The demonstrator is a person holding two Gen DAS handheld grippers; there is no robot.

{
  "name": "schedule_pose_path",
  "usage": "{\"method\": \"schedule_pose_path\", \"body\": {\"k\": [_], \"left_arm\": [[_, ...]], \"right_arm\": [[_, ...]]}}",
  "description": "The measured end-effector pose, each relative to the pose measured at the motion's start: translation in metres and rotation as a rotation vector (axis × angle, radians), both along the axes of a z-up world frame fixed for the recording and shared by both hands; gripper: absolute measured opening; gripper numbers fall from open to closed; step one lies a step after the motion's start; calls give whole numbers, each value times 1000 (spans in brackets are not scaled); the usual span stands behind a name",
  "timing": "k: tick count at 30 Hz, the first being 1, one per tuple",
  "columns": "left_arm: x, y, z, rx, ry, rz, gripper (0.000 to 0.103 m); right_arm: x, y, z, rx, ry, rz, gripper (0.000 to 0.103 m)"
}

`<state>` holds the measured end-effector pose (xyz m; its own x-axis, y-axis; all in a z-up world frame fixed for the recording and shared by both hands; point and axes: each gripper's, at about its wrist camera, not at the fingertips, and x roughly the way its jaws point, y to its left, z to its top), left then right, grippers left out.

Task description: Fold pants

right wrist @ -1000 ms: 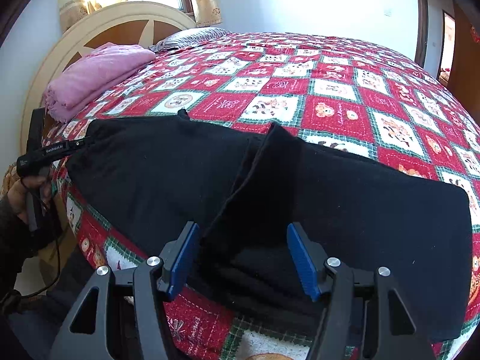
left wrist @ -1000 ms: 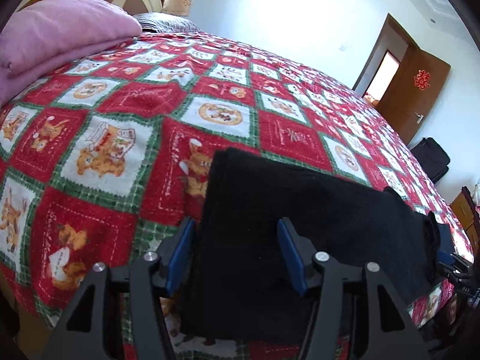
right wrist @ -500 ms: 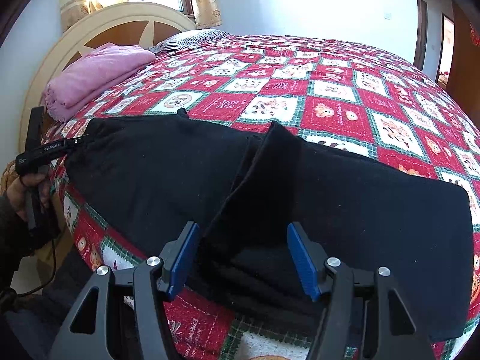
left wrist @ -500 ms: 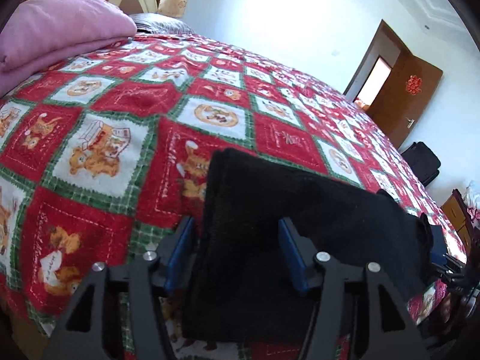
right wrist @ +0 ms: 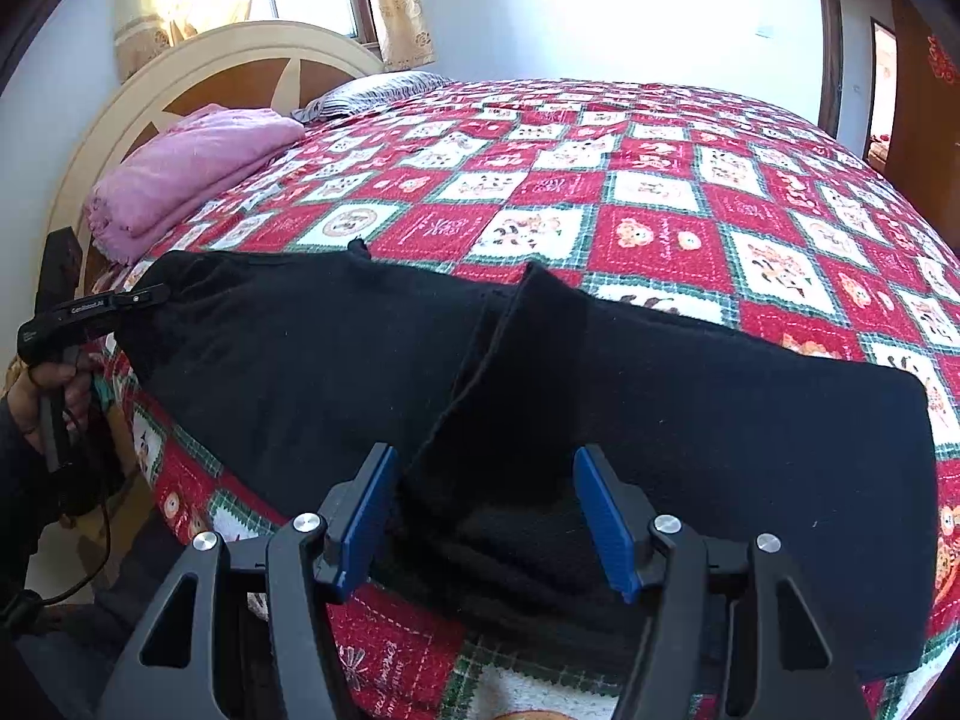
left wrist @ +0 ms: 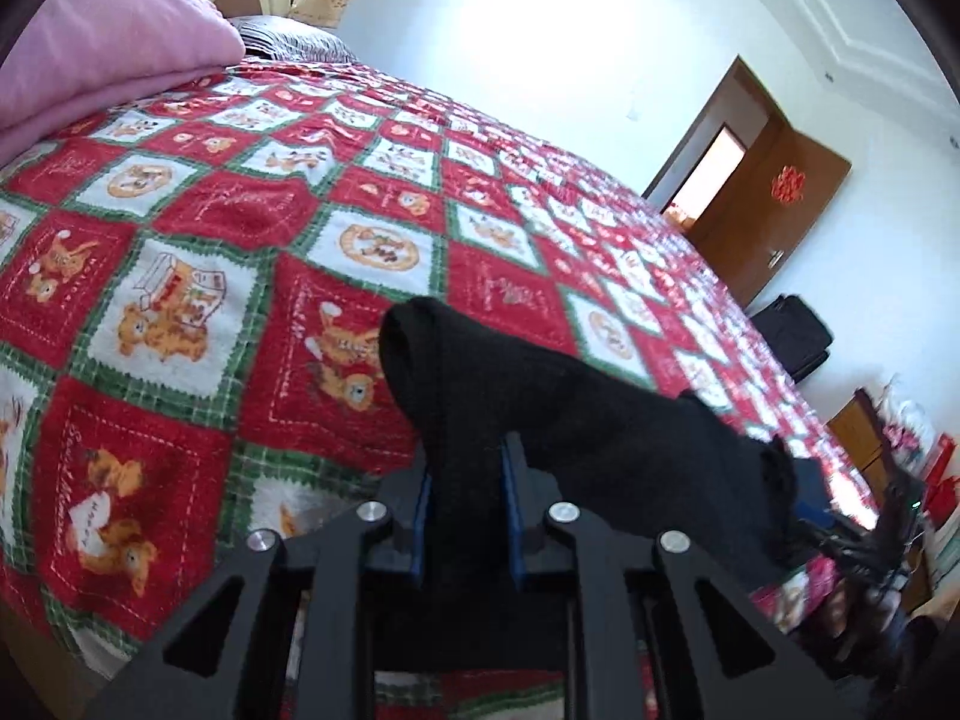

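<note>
Black pants [right wrist: 690, 396] lie lengthwise along the near edge of a bed with a red, green and white patchwork cover [right wrist: 600, 180]. A raised fold runs across their middle. My left gripper [left wrist: 465, 480] is shut on one end of the pants [left wrist: 540, 396] and lifts that end into a hump off the cover. It also shows in the right wrist view [right wrist: 120, 306] at the pants' far left end. My right gripper [right wrist: 486, 510] is open, its blue pads on either side of the near edge of the pants at the middle fold.
A folded pink blanket [right wrist: 192, 174] and a grey pillow [right wrist: 372, 93] lie at the headboard [right wrist: 198, 75]. A brown door [left wrist: 774, 210] and a black bag [left wrist: 792, 342] stand beyond the bed's far side. The bed's edge runs just below both grippers.
My left gripper has closed on the end of the pants and raised it off the cover. My right gripper has stayed open in the same place.
</note>
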<state>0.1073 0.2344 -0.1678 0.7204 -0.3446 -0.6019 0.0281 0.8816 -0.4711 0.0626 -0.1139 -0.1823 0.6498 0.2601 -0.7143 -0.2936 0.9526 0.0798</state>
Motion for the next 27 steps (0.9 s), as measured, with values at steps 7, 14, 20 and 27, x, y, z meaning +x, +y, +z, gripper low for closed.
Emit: {"method": "schedule_pose_path", "body": {"k": [7, 14, 20, 27], "left_arm": [[-10, -14, 38, -119, -74, -63, 19], [-11, -46, 66, -193, -98, -123, 19], [-6, -95, 97, -219, -157, -238, 19], [8, -175, 123, -210, -182, -433, 19]], "right_arm": [[0, -11, 14, 22, -23, -31, 63], [-2, -28, 30, 38, -54, -62, 63], [-5, -52, 41, 50, -62, -100, 63], [-14, -89, 49, 55, -83, -171, 63]]}}
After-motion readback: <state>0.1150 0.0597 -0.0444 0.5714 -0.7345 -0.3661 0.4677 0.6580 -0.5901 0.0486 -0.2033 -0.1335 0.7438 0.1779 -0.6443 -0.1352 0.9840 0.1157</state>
